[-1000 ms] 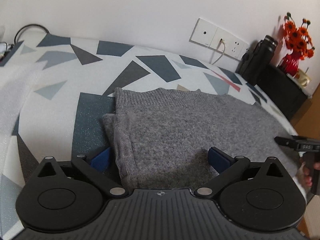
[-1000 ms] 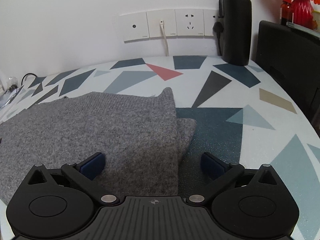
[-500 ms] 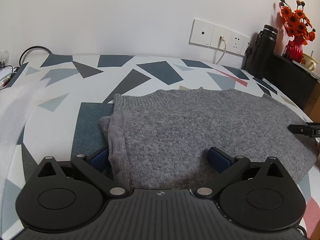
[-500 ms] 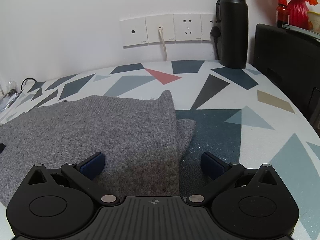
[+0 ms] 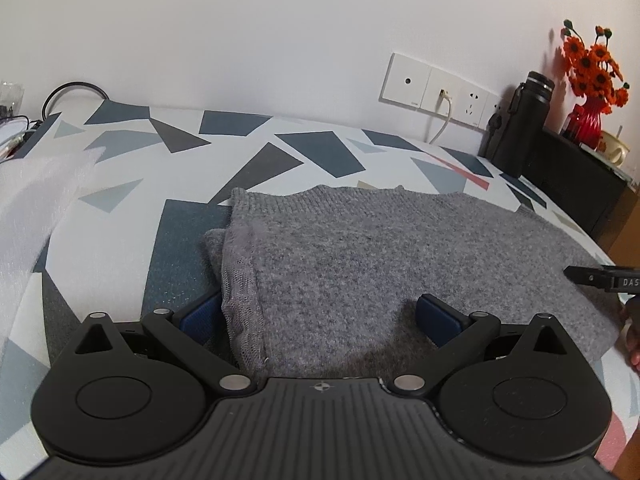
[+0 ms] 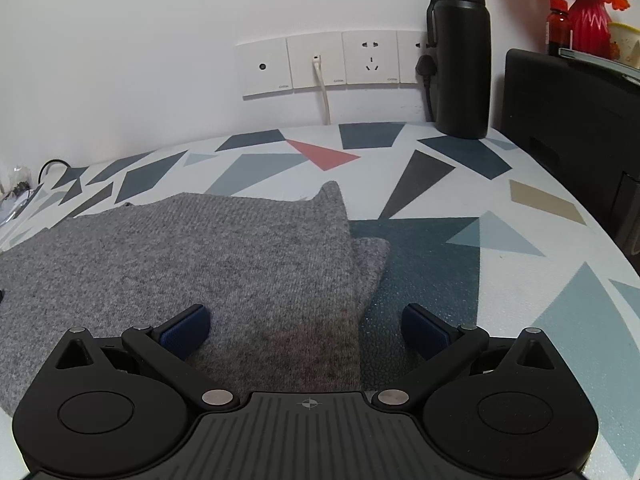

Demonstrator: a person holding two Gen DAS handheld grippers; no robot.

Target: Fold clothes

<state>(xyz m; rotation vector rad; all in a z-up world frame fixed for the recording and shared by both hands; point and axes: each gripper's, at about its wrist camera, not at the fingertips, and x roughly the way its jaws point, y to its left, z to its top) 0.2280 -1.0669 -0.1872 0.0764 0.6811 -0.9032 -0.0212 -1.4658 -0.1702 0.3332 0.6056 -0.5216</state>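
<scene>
In the left wrist view, the left gripper (image 5: 320,320) has its blue-padded fingers spread wide, straddling the near left edge of a folded grey knitted sweater (image 5: 400,256). The sweater lies flat on a white table cover with grey and blue triangles (image 5: 120,240). A black flask (image 5: 520,128) stands far right beside a red vase of orange flowers (image 5: 588,120).

In the right wrist view, the right gripper (image 6: 306,326) is likewise spread, empty, over the sweater's (image 6: 200,256) near right edge. White wall sockets (image 6: 332,64) sit behind, left of the flask (image 6: 460,56).
</scene>
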